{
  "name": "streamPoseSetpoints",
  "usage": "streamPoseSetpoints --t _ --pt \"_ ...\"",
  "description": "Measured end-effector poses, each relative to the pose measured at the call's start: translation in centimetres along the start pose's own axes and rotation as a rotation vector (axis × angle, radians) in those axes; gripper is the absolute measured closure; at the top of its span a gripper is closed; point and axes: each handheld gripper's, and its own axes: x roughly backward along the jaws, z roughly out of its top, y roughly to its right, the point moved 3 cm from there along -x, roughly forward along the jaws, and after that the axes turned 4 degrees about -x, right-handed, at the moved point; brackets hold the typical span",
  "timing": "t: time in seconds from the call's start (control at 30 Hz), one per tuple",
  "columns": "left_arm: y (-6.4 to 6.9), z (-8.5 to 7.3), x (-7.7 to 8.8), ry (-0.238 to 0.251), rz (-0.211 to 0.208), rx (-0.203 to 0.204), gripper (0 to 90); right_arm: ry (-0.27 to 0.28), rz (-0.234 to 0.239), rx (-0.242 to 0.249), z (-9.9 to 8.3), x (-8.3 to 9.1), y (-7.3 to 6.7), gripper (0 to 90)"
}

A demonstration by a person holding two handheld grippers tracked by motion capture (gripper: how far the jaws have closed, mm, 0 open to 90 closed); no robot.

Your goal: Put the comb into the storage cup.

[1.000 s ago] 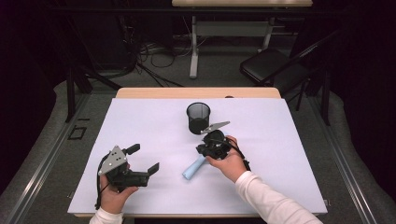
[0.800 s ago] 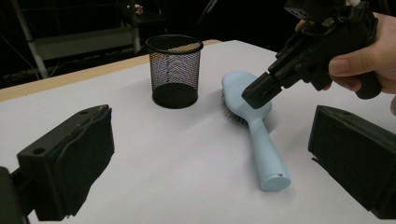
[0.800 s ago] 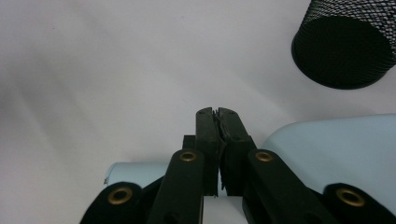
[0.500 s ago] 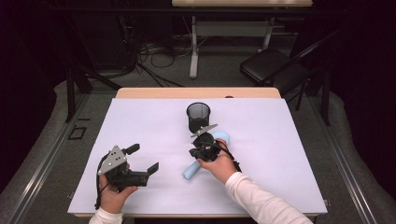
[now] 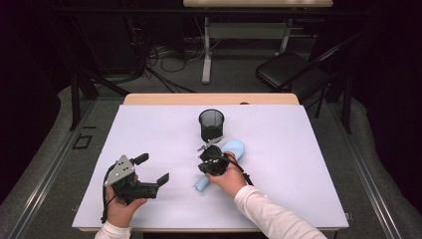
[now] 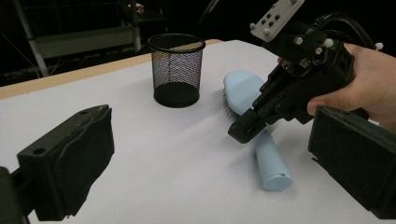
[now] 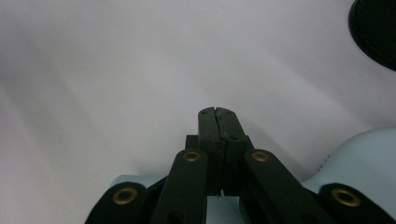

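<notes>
The right hand-held gripper (image 5: pixel 208 160), jaws pressed together on nothing, hovers just over the pale-blue hairbrush (image 5: pixel 226 157) lying beneath it.

The left gripper (image 5: pixel 151 172) is held low with jaws apart; the right gripper (image 7: pixel 218 113) is angled down, jaws pressed together.

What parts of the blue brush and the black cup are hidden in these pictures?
- Hairbrush: in the high view the right tool and hand cover its middle.
- Hairbrush bristles: in the left tool view they are small and dark, partly behind the right tool.
- Mesh cup: cut off by the right tool view's corner.
- Inside of the mesh cup: too dark in the high view.
</notes>
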Motion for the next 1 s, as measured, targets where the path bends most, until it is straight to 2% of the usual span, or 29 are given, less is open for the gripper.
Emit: streamPoseSetpoints --t 0.33,0.6,0.8,1.0 --pt "0.0 0.0 0.0 -0.001 -0.002 0.000 0.5 -0.036 -0.002 0.002 -0.4 -0.4 -0.1 90.0" --pt "0.0 0.0 0.0 -0.003 0.001 0.002 0.5 -0.070 -0.013 0.024 -0.6 -0.6 -0.3 89.9" --pt "0.0 0.0 0.0 -0.003 -0.006 0.000 0.5 -0.083 -0.021 0.040 -0.8 -0.4 -0.4 89.9" --pt "0.0 0.0 0.0 -0.002 -0.006 0.000 0.5 -0.101 -0.006 0.042 -1.2 0.0 -0.2 90.0"
